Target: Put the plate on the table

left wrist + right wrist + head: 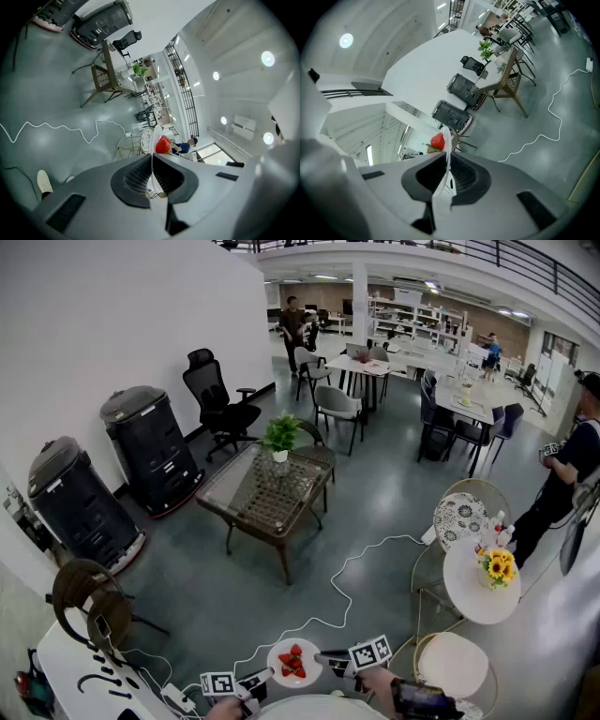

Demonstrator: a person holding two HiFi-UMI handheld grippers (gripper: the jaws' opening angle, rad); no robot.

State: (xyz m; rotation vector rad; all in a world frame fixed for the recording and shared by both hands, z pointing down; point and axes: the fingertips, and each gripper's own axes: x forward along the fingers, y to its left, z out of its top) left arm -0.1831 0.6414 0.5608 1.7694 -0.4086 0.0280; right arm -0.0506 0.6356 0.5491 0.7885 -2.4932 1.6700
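Note:
A small white plate (293, 662) with red strawberries (292, 664) hangs in the air at the bottom of the head view, held from both sides. My left gripper (270, 674) is shut on its left rim and my right gripper (320, 658) is shut on its right rim. In the left gripper view the plate (151, 154) shows edge-on between the pads, a strawberry (162, 145) beyond it. The right gripper view shows the same plate (446, 154) edge-on with a strawberry (437, 141) at its far side. A glass-topped wicker table (267, 487) stands ahead in the middle of the floor.
A potted plant (280, 436) sits on the wicker table's far end. A round white table (480, 582) with sunflowers (499, 566) stands at right, with cushioned chairs (453, 663) around it. White cable (349, 576) snakes across the floor. Two black bins (150, 448) line the left wall.

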